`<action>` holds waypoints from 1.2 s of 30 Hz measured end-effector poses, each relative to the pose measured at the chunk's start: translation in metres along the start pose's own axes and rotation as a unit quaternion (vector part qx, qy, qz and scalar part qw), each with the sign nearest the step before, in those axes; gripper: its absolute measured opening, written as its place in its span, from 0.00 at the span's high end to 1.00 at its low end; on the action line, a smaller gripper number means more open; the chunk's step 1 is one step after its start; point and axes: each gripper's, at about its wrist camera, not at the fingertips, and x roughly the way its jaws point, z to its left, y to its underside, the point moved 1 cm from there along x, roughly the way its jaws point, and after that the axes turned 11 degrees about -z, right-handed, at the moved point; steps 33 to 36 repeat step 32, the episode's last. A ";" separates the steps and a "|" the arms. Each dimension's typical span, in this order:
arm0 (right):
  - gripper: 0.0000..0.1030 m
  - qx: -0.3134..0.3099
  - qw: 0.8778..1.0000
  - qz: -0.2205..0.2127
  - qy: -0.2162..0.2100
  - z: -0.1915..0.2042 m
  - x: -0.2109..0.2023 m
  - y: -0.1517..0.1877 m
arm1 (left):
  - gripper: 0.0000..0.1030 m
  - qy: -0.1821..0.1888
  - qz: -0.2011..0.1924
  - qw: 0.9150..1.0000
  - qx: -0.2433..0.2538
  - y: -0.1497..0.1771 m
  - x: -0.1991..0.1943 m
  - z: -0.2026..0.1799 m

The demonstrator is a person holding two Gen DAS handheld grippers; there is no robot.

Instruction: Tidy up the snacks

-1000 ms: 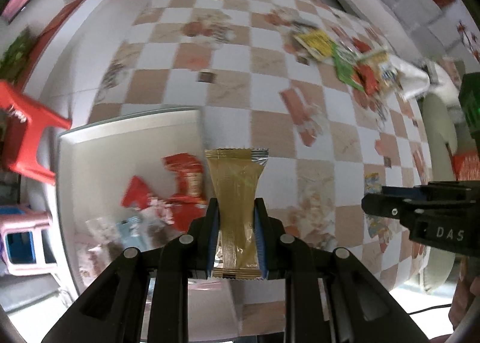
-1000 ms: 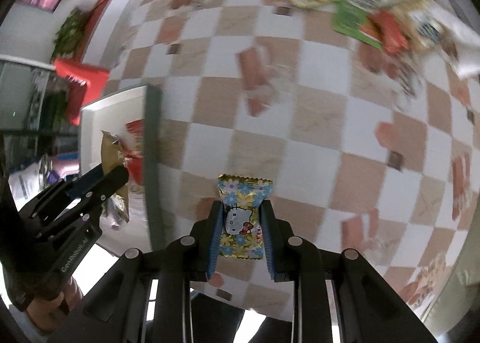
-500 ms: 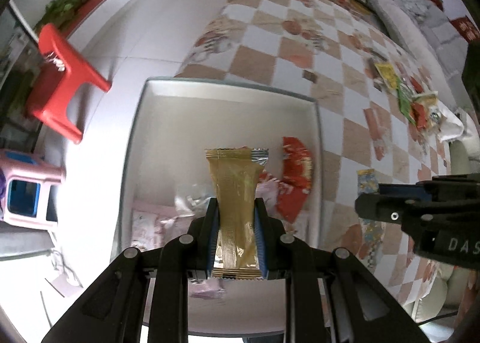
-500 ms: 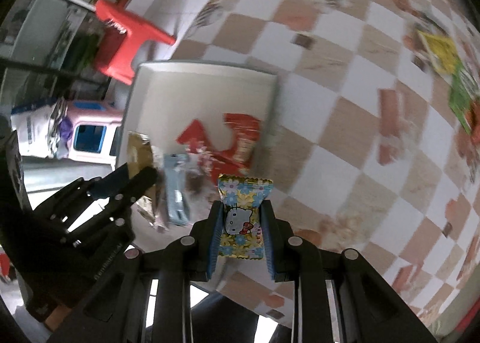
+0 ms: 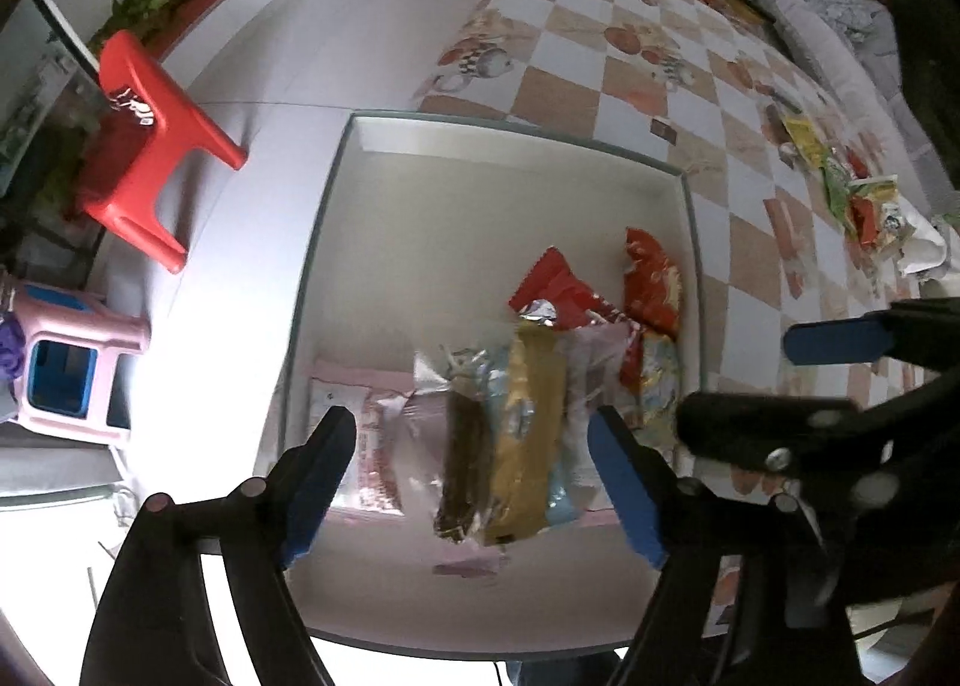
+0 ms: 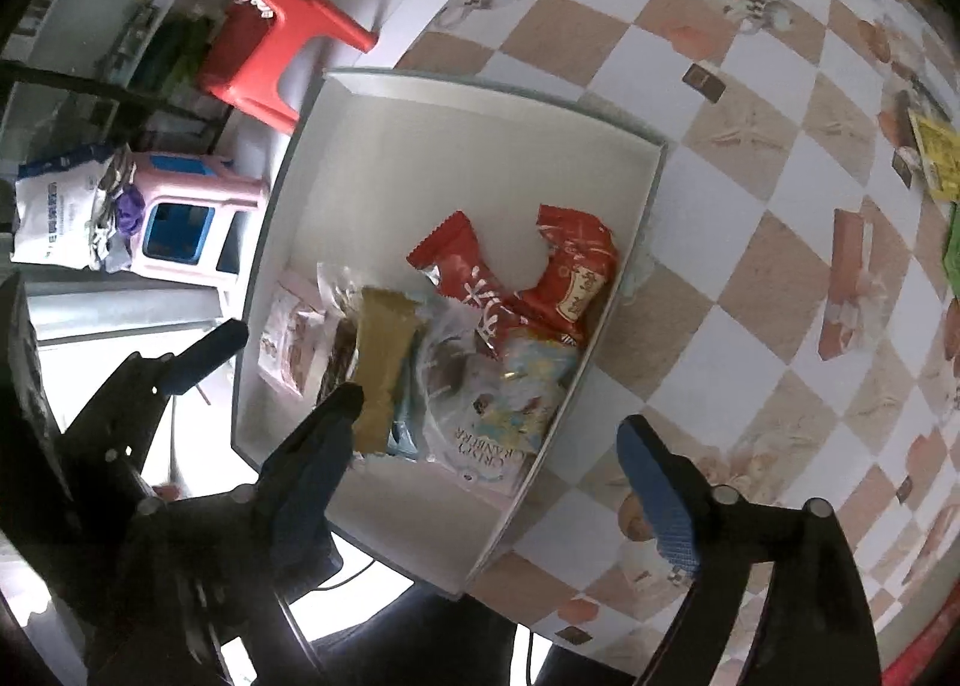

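Between the spread fingers of the left gripper (image 5: 471,455), which holds nothing, the gold wrapper (image 5: 528,434) lies on the heap of snacks in the white box (image 5: 480,194); the right gripper (image 6: 489,434) is likewise wide and empty above the box's near corner, its one finger over the checkered cloth (image 6: 750,278). More packets (image 5: 852,200) wait far off on that cloth. Likely trouble: the heap crowds the near wall, so later drops may slide over the rim, or a finger lowered carelessly could snag a red packet (image 6: 576,272) and drag it out
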 end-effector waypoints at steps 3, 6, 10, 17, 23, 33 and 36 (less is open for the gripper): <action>0.03 -0.002 1.000 -0.006 0.015 -0.002 -0.003 0.000 | 0.15 -0.019 -0.007 1.000 0.000 -0.002 -0.001 0.003; 0.00 -0.004 1.000 -0.014 0.024 -0.006 -0.008 0.000 | 0.14 -0.067 -0.006 0.997 0.022 -0.004 -0.002 -0.001; 0.00 -0.016 0.998 -0.027 0.046 -0.005 -0.012 0.000 | 0.14 -0.077 0.015 0.996 0.044 -0.004 0.001 -0.006; 0.00 -0.033 0.997 -0.036 0.066 -0.001 -0.016 -0.001 | 0.14 -0.065 0.027 0.997 0.036 -0.001 0.001 -0.010; 0.00 -0.045 0.995 -0.034 0.077 0.003 -0.016 0.000 | 0.14 -0.055 0.038 0.998 0.022 0.003 0.003 -0.009; 0.00 -0.060 0.994 -0.036 0.084 0.009 -0.015 0.000 | 0.14 -0.050 0.027 0.998 0.016 0.003 -0.001 -0.003; 0.00 -0.060 0.994 -0.036 0.084 0.009 -0.015 0.000 | 0.14 -0.050 0.027 0.998 0.016 0.003 -0.001 -0.003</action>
